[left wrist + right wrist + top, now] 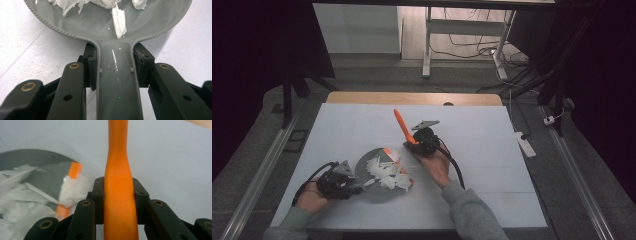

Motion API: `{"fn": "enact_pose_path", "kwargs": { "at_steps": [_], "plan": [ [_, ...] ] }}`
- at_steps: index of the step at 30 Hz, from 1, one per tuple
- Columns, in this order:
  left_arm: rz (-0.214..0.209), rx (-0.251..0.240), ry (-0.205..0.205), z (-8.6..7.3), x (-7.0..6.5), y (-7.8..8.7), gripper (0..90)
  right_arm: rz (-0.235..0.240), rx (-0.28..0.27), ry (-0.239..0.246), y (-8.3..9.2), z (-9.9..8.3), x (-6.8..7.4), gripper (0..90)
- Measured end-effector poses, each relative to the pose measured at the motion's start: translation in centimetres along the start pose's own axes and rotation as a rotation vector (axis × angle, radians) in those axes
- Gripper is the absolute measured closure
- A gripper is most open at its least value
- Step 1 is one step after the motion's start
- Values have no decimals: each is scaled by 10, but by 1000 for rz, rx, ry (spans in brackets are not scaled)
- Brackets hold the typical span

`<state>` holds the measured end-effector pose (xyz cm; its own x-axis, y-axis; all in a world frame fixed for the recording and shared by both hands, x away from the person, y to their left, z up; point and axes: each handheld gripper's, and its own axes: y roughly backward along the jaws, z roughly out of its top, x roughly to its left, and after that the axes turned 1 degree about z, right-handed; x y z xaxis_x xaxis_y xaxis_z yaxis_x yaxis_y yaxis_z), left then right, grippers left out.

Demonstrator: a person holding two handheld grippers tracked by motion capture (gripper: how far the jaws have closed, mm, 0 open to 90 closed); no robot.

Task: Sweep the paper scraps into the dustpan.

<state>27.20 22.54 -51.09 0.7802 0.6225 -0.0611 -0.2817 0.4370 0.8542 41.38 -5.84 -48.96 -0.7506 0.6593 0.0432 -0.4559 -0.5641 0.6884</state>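
Left hand-held gripper point(354, 187): jaws closed on the handle of a grey dustpan point(117, 72), one pad on each side; the pan lies flat on the white bench point(492, 150), directly ahead of this gripper; torn white paper scraps point(387, 172) are heaped in it. Right hand-held gripper point(412, 142): jaws clamped on an orange brush handle point(118, 195), which runs up and away from them; its lower orange part point(72, 173) sits among the scraps, left of those jaws.

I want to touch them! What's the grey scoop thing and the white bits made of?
The grey dustpan looks like smooth, glossy moulded plastic: light glints off it and its rim is ridged. The white scraps look like torn tissue or paper: ragged, fibrous edges.
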Motion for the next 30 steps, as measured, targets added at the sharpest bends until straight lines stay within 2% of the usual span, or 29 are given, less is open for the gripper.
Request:
{"fn": "enact_pose_path", "kwargs": {
  "at_steps": [2,3,5,11,16,17,18,19,22,30],
  "plan": [
    [1,3,-2,0,0,0,619,21,7,16,-4,1,9,703],
    [1,4,-3,1,-1,0,619,37,9,37,-7,2,18,703],
    [0,3,-3,1,-1,0,619,52,8,37,-8,3,23,703],
    [2,5,-4,2,-2,-1,619,166,-20,-6,-12,6,43,704],
    [1,3,-2,2,-2,-1,619,261,-64,-31,-9,12,58,703],
    [1,3,-2,2,-2,-1,619,260,-76,-21,-7,14,60,703],
    [0,3,-3,2,-2,-1,619,264,-115,-13,-1,17,60,703],
    [1,3,-3,2,-2,-1,619,264,-115,-13,-1,17,60,703],
    [0,3,-3,2,-2,-1,619,248,-164,-19,9,21,54,703],
    [-2,3,-4,1,-2,-1,619,182,-197,-30,27,22,31,703]
  ]
}}
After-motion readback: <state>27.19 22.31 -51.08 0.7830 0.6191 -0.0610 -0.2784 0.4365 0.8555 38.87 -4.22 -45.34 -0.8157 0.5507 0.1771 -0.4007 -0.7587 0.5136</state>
